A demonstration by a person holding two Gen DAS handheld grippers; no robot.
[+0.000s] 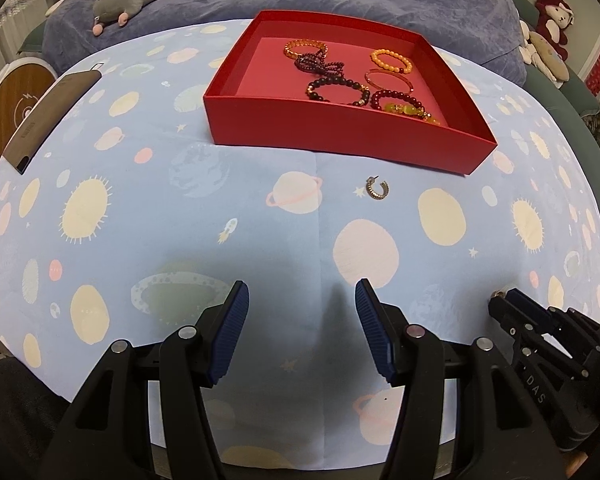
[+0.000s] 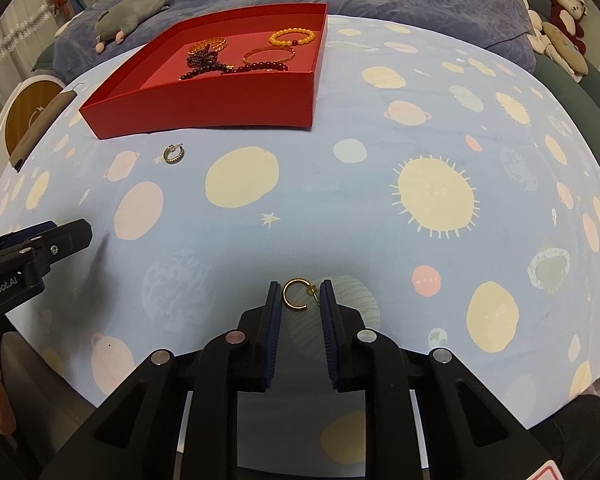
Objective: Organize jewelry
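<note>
Two earrings lie loose on the desk [image 2: 340,216]. Right tool [image 2: 300,300] brackets the gold hoop earring [image 2: 296,295], pads not yet pressing; it could skid away. Left tool [image 1: 300,312] hangs released.

We saw a matt printed cloth [image 2: 340,208] over the table and a matt red box [image 1: 340,128] that looked like card. The bracelets [image 1: 340,76] in it were glossy beads. The gold earring [image 2: 296,295] shone like polished metal; the grey earring [image 1: 377,190] seemed textured metal, though small. The gripper pads [image 1: 236,332] were ribbed blue rubber, perhaps, on matt black plastic.
</note>
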